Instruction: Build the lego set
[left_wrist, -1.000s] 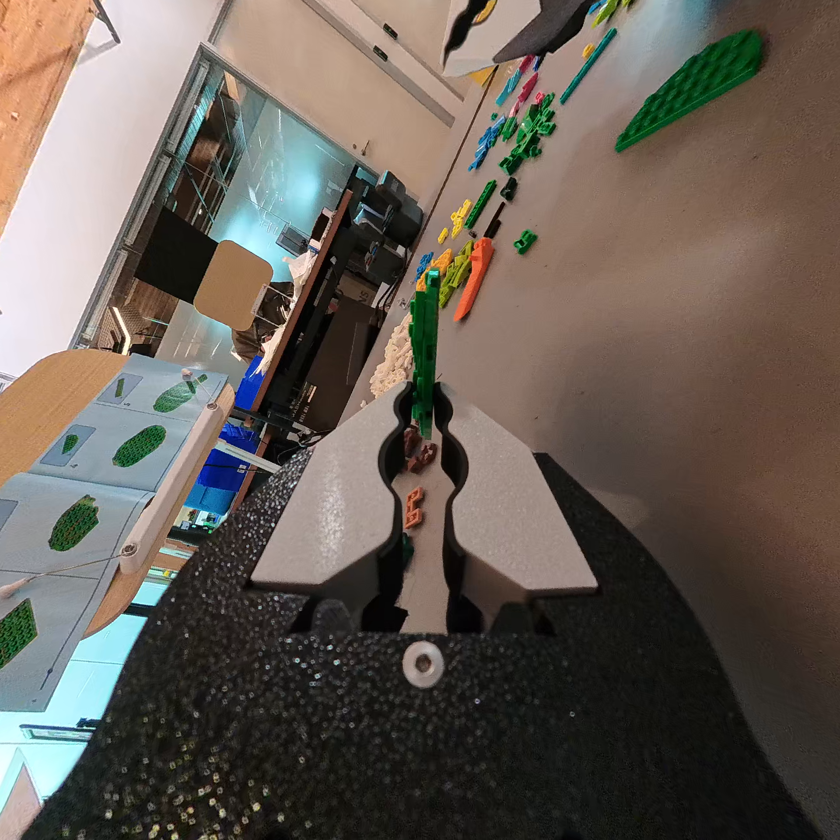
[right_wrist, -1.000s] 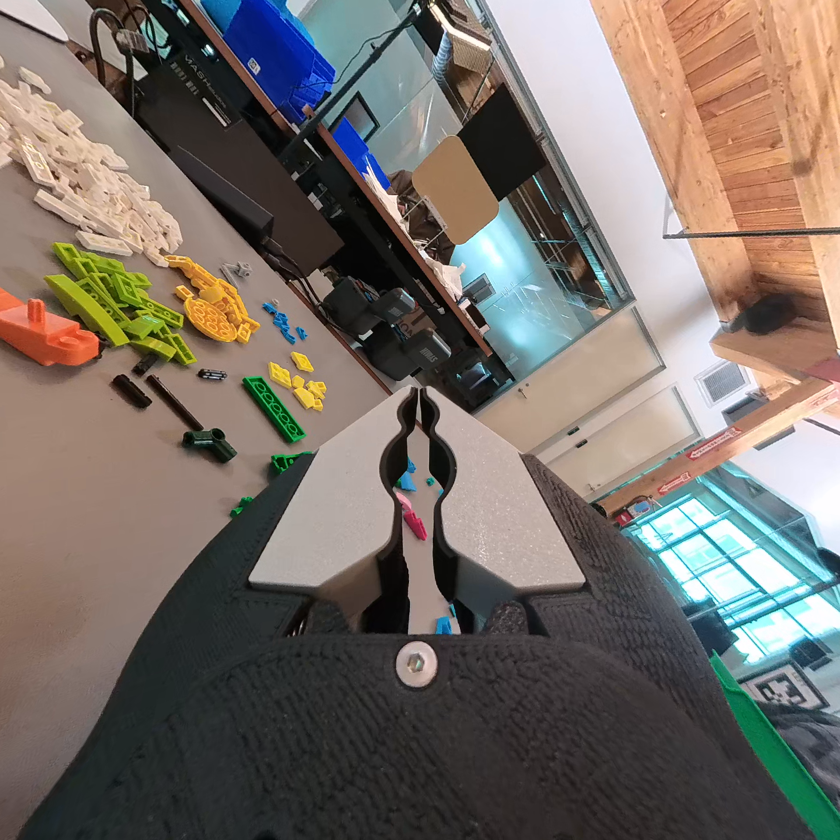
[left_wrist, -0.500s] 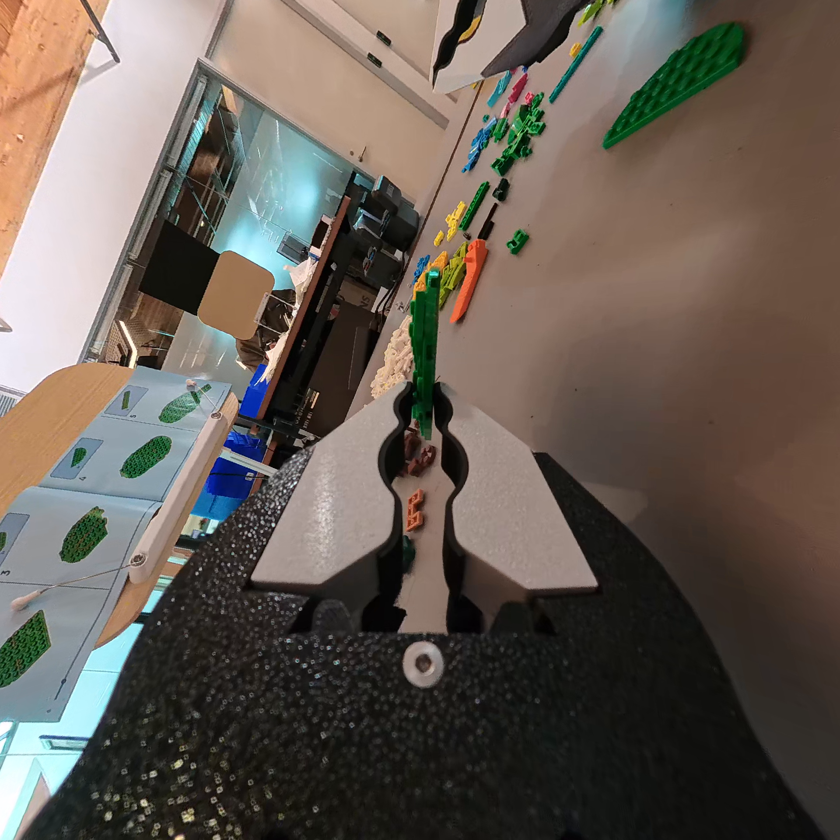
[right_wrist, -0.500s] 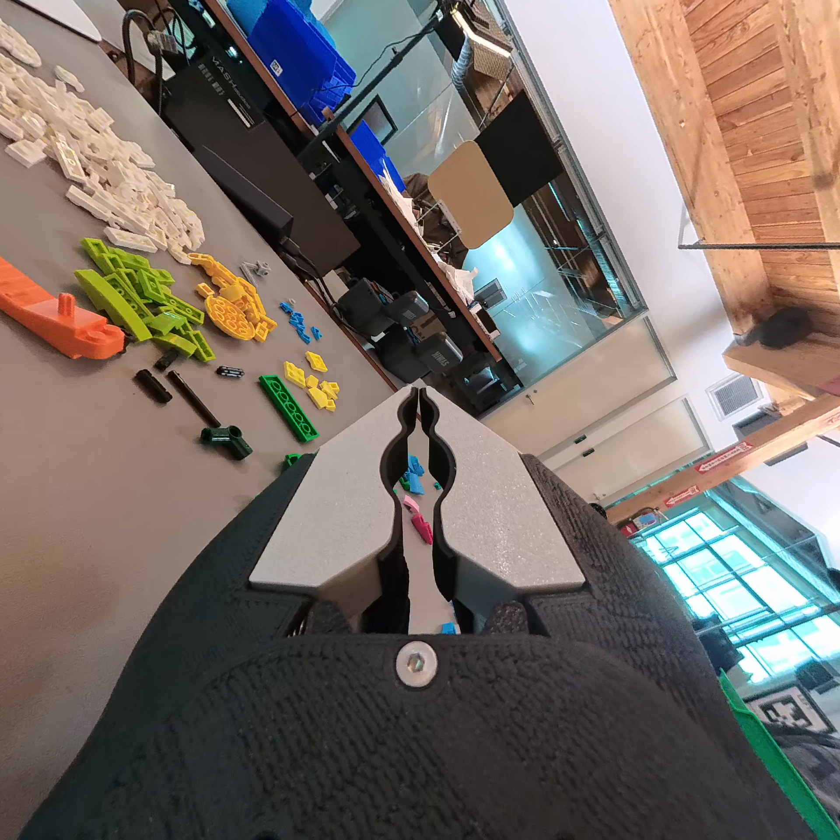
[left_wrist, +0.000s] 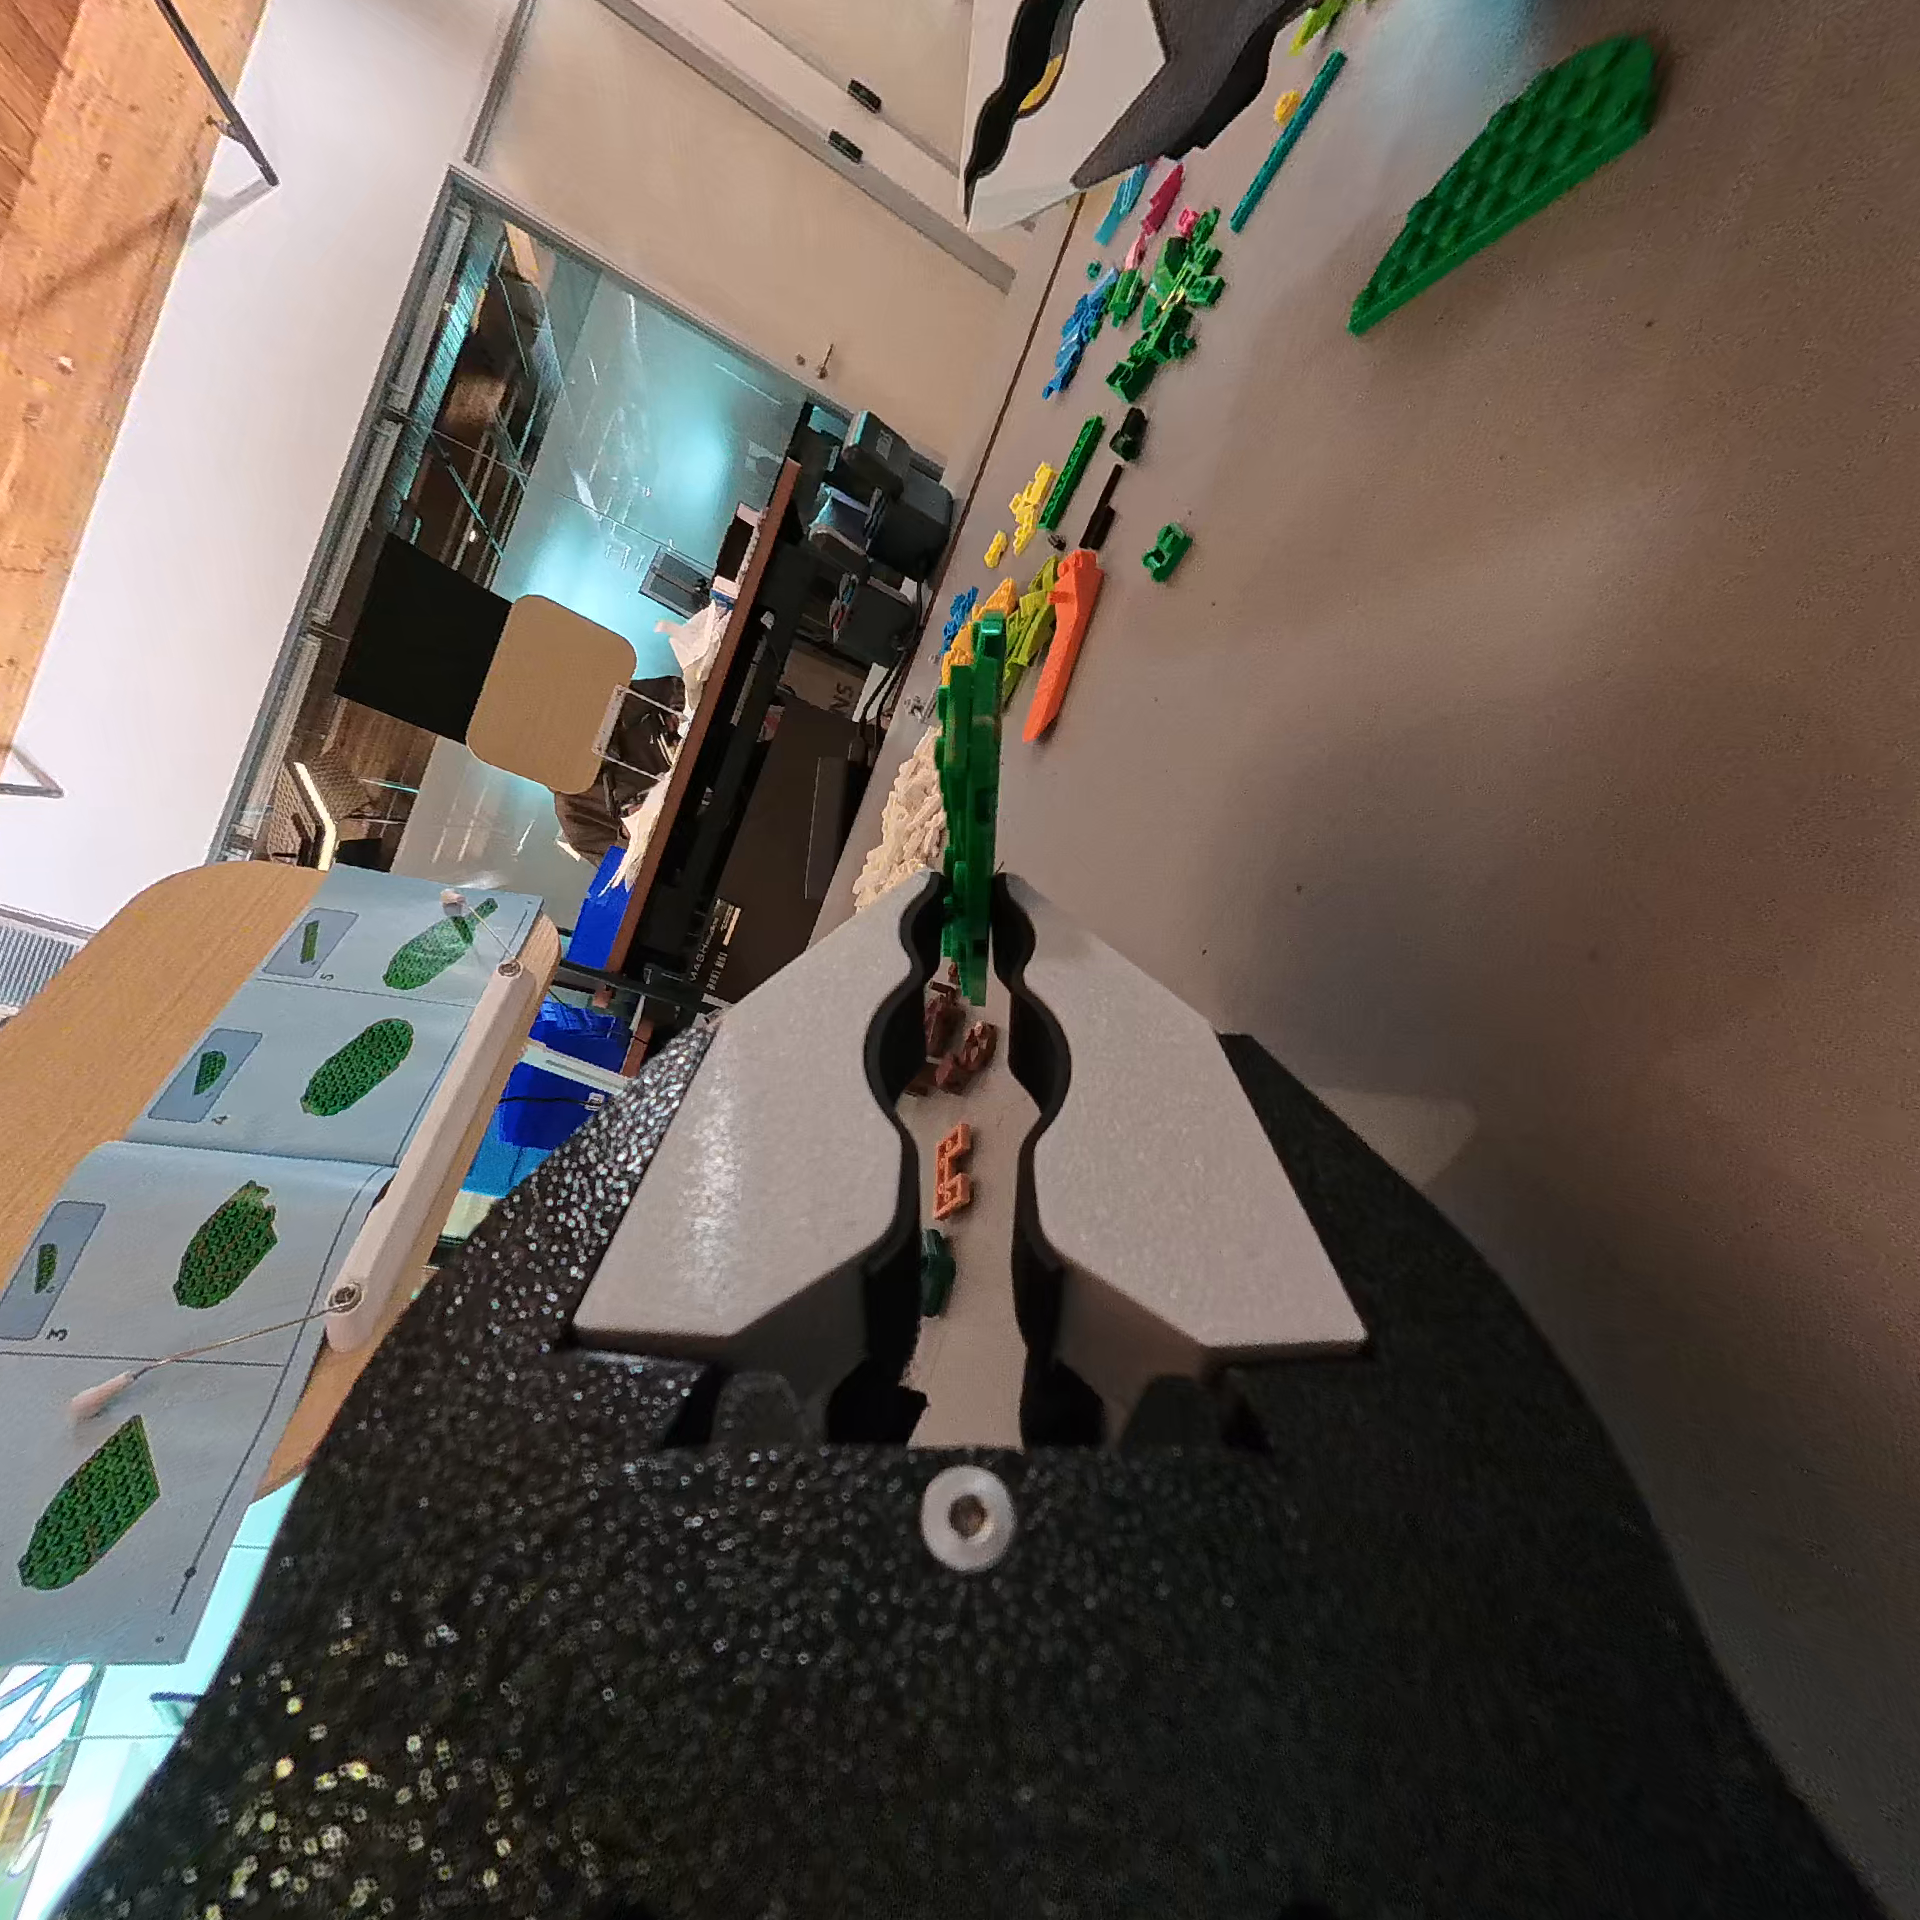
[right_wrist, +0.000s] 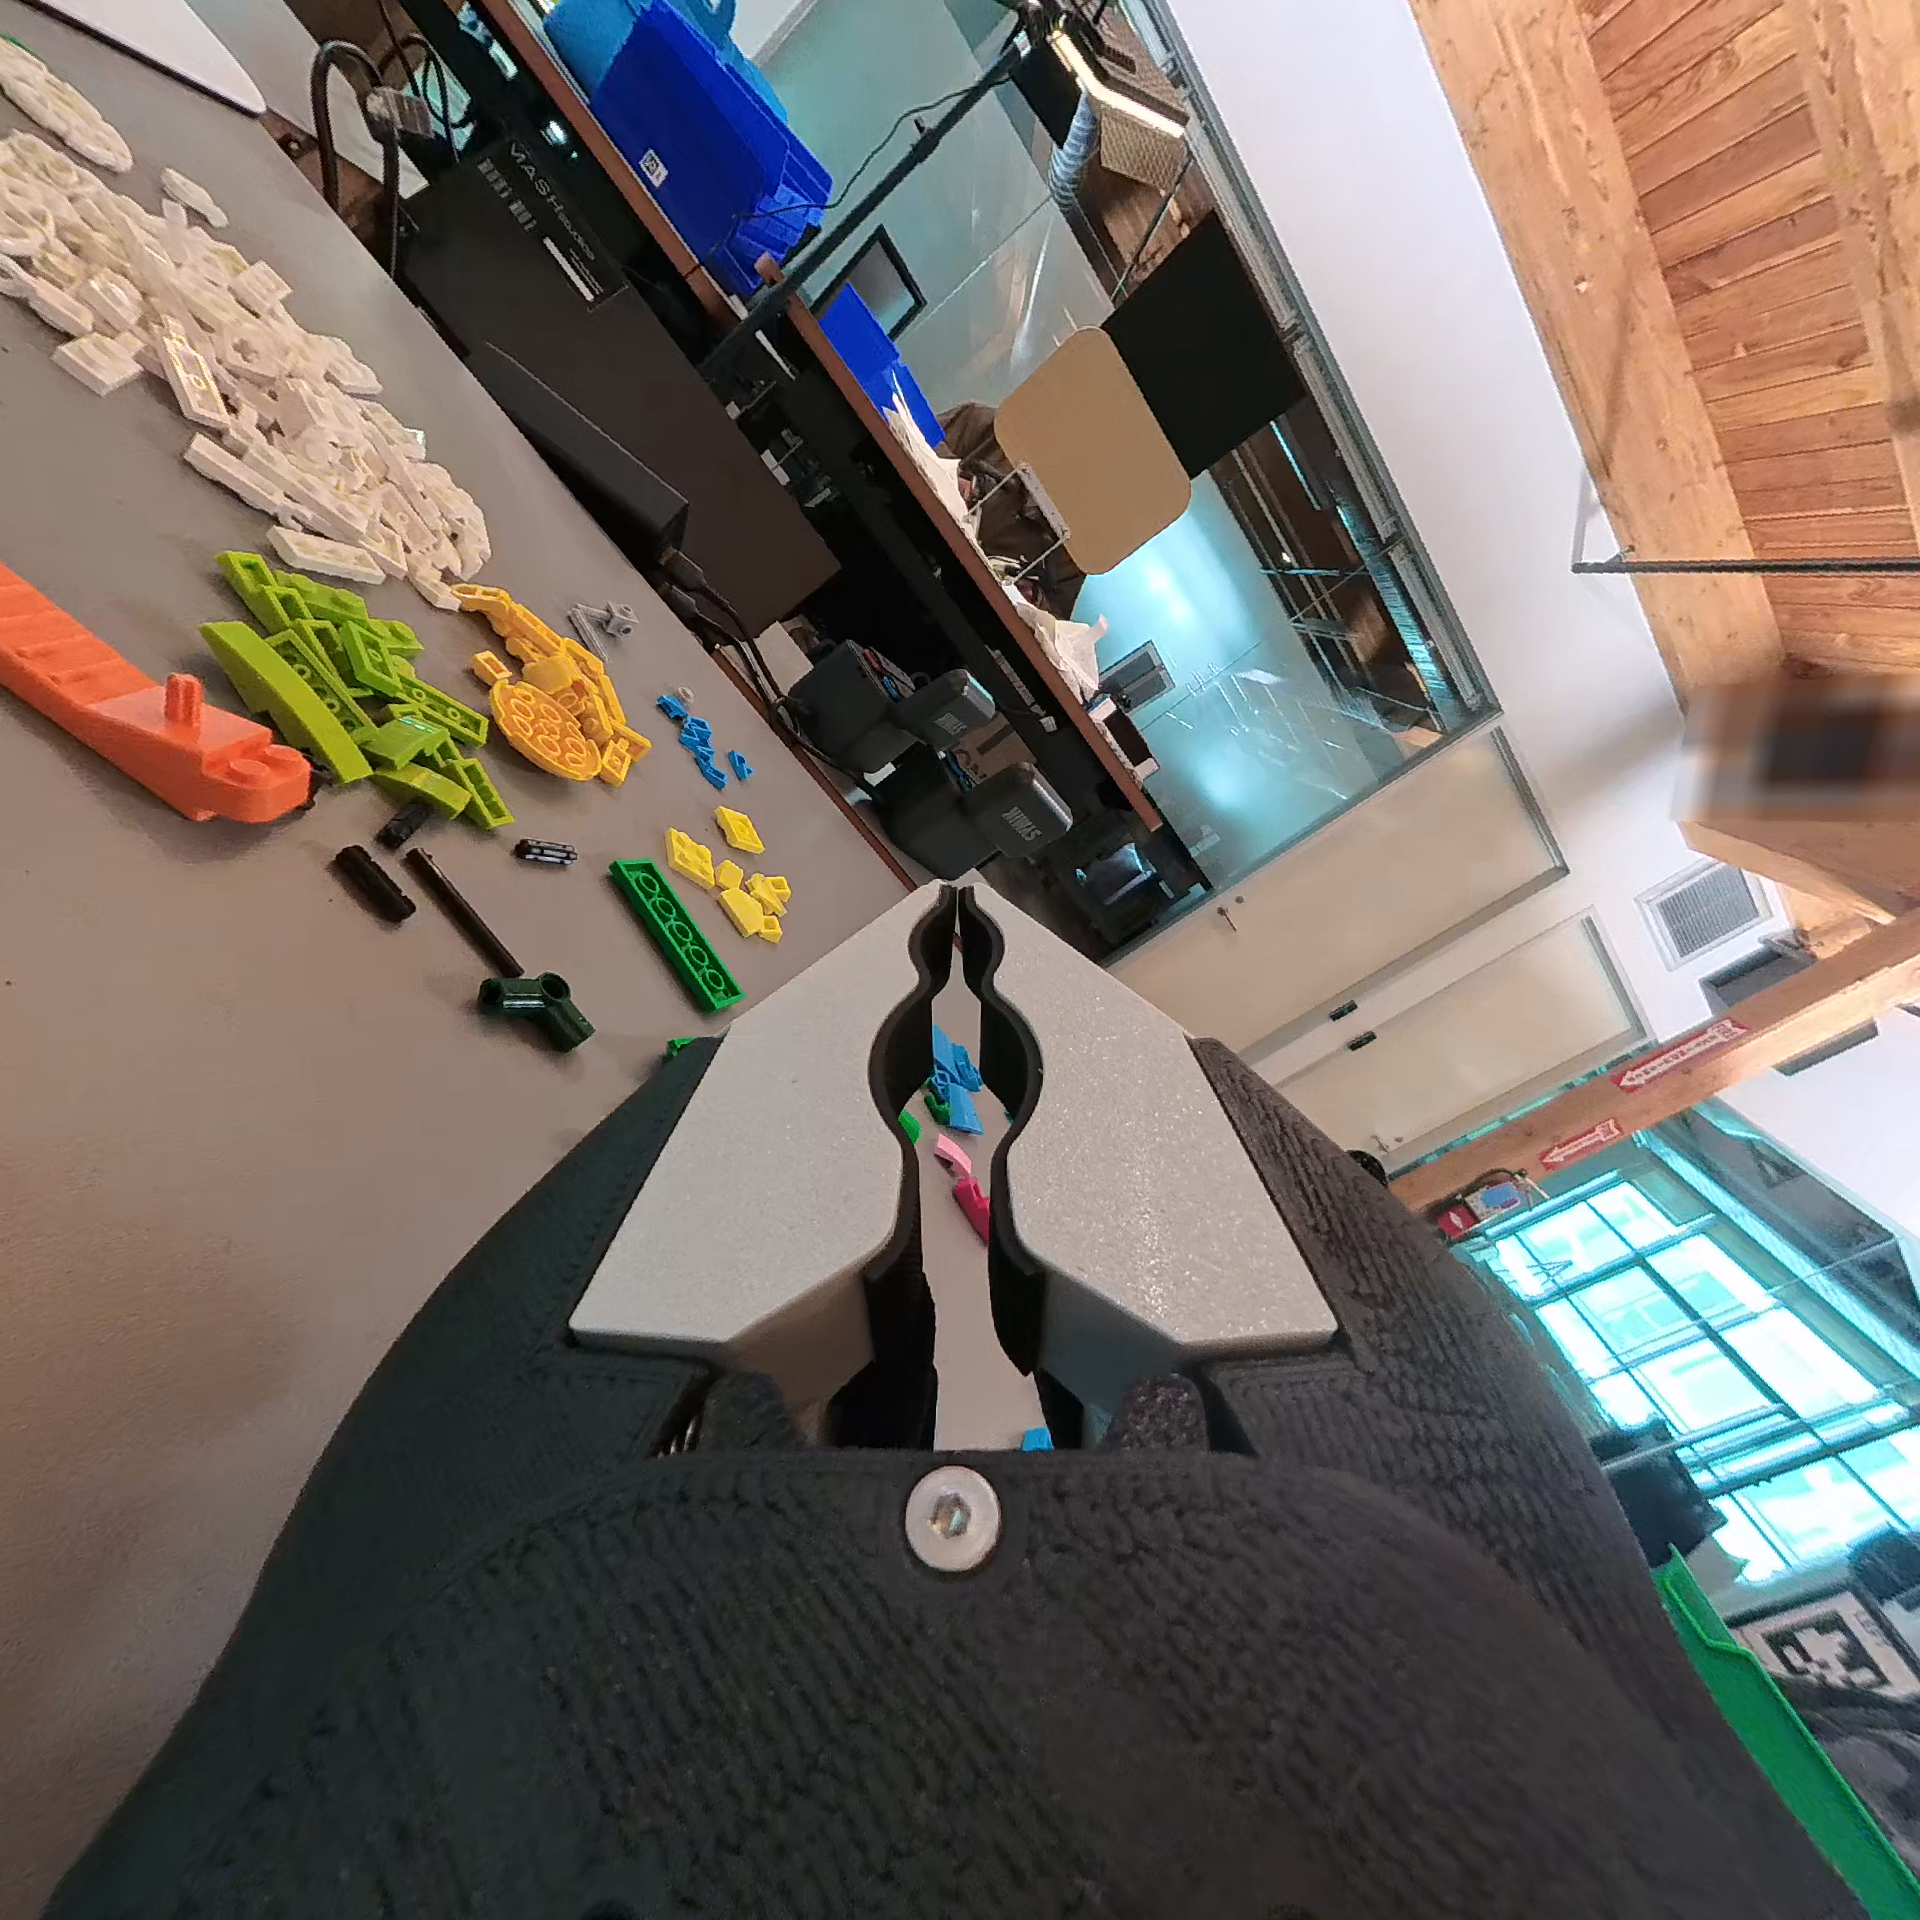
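Gripping the green plate assembly (left_wrist: 971, 790) edge-on at its tips, the left claw (left_wrist: 968, 914) should keep steady pressure, the plate jutting straight ahead above the desk (left_wrist: 1507, 831). The right claw (right_wrist: 956, 904) is clenched on nothing, beside the yellow pieces (right_wrist: 738, 873).

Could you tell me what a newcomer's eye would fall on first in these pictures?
Probably the green studded plate, seen edge-on and pinched in the left claw. Next, the bright orange piece beside lime and yellow bricks on the grey table, left of the shut right claw.
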